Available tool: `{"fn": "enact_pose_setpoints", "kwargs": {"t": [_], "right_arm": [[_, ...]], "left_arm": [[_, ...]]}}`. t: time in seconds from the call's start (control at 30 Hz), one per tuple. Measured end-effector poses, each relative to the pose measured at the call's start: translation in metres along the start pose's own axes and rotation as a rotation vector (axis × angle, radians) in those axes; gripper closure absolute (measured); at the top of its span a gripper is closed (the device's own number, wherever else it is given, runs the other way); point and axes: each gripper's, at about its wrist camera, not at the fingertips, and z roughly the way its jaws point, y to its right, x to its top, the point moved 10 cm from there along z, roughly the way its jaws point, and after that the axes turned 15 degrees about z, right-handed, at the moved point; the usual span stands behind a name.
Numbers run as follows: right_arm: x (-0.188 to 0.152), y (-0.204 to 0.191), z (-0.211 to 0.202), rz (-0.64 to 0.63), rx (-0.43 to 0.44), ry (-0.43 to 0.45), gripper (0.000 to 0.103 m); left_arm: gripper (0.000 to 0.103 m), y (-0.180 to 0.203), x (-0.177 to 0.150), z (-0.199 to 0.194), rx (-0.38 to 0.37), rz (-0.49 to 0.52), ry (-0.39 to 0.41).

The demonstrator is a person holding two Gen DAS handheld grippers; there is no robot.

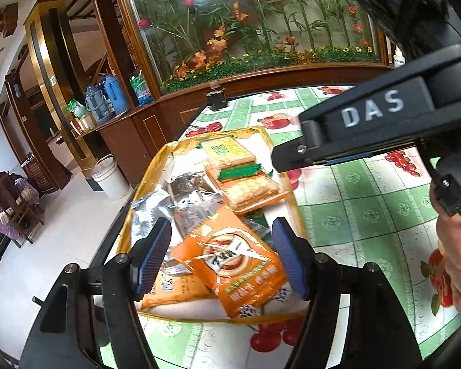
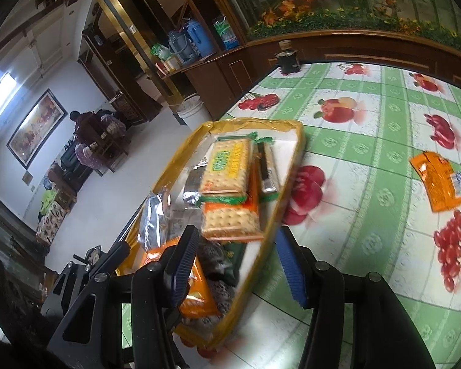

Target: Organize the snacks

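Observation:
A yellow-rimmed tray (image 1: 212,319) (image 2: 255,122) near the table's left edge holds cracker packets (image 1: 249,190) (image 2: 227,166), silver foil packs (image 1: 156,212) (image 2: 152,218) and orange packets. My left gripper (image 1: 221,261) is open low over the tray's near end. An orange packet (image 1: 236,264) lies on the pile between its blue pads, which do not press it. My right gripper (image 2: 236,264) is open too, straddling the tray's right rim with one finger over the snacks and one outside. Its black housing (image 1: 368,117) crosses the left wrist view. Another orange packet (image 2: 439,181) lies alone on the tablecloth to the right.
The green fruit-print tablecloth (image 2: 368,153) stretches right of the tray. A small black object (image 1: 216,98) (image 2: 287,58) stands at the far table edge. Behind it runs a wooden cabinet with a flower display (image 1: 261,30). A white bucket (image 1: 110,178) stands on the floor to the left.

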Motion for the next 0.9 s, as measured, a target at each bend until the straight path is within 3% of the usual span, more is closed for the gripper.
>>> {"fn": "enact_pose_setpoints", "kwargs": {"t": [0.23,0.47,0.63,0.9], "right_arm": [[-0.007,0.042,-0.028,0.061,0.003,0.013,0.048],[0.004,0.121,-0.073,0.168,-0.065,0.084,0.048],[0.023,0.177,-0.094,0.290,-0.113,0.145,0.047],[0.072,0.232,-0.095,0.421,-0.158,0.196,0.047]], "left_arm": [[0.035,0.025,0.007,-0.011,-0.063,0.010,0.016],[0.036,0.093,0.016,-0.029,-0.222,0.079,0.033],[0.036,0.136,0.010,-0.025,-0.374,0.099,-0.028],[0.036,0.133,0.008,-0.015,-0.418,0.037,-0.082]]}}
